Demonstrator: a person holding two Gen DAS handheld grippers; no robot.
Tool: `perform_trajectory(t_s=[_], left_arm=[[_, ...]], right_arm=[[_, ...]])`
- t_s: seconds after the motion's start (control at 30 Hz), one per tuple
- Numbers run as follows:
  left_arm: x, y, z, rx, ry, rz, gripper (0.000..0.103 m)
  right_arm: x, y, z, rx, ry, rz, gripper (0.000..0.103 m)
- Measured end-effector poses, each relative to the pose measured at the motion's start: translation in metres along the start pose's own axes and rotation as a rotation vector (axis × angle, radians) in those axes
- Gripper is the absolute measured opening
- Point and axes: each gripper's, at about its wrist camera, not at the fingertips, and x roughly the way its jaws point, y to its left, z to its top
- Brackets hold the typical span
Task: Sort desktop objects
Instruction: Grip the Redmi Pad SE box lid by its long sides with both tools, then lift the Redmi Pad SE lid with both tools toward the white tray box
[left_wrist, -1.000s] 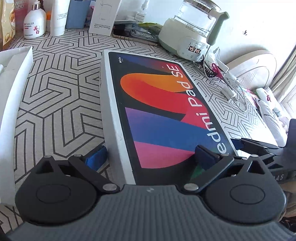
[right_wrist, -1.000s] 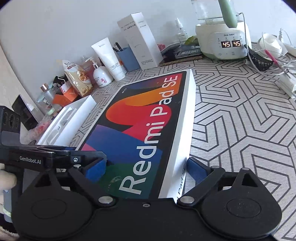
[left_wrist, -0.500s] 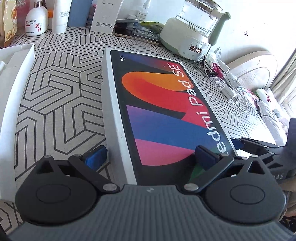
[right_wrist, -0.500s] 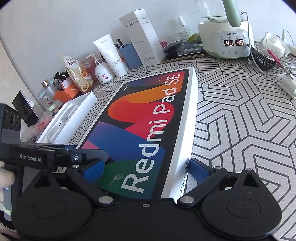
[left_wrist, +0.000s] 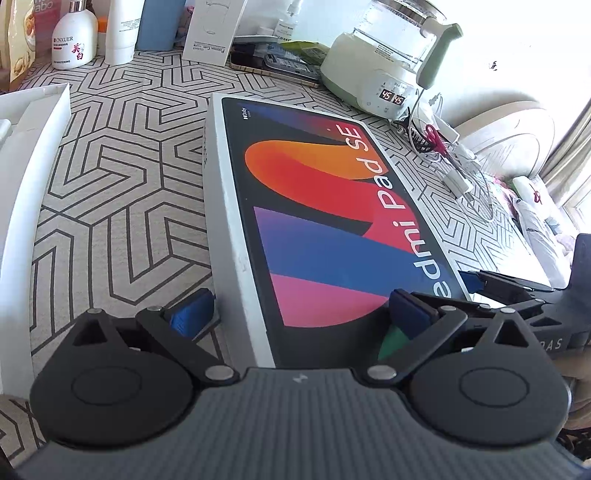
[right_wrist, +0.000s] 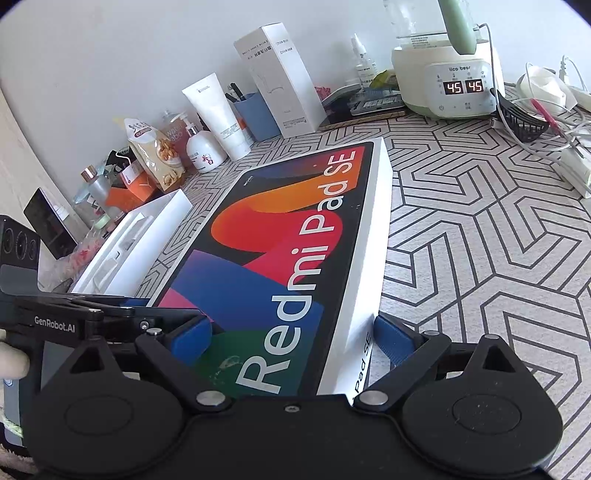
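A flat Redmi Pad SE box lid (left_wrist: 325, 221), black with orange, red, blue and pink shapes and white sides, is held over the patterned tabletop. My left gripper (left_wrist: 299, 314) is shut on its near left corner, one blue pad below the white side and one on the printed top. My right gripper (right_wrist: 291, 338) is shut on its near right corner, with the box lid (right_wrist: 295, 251) running away from it. Each gripper shows at the edge of the other's view.
An open white box tray (right_wrist: 129, 240) lies left of the lid. Bottles, a tube, a tall white carton (right_wrist: 280, 77) and a blue pen cup line the back wall. A kettle base (right_wrist: 454, 88) reading 45, cables and scissors (left_wrist: 436, 136) sit at the right.
Both grippers have raised the lid a little and eased it toward the near side; the back-wall items sit higher in the left view. Both grips are unchanged.
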Motion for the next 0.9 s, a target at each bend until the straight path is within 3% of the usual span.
perform_trajectory(t_s=[0.27, 0.9], left_arm=[[0.0, 0.004, 0.006, 0.035, 0.058, -0.048, 0.099], [-0.014, -0.005, -0.005, 0.061, -0.009, -0.022, 0.099]], right_arm=[[0.001, 0.003, 0.0, 0.008, -0.008, -0.013, 0.099], [-0.005, 0.012, -0.005, 0.039, -0.061, -0.02, 0.097]])
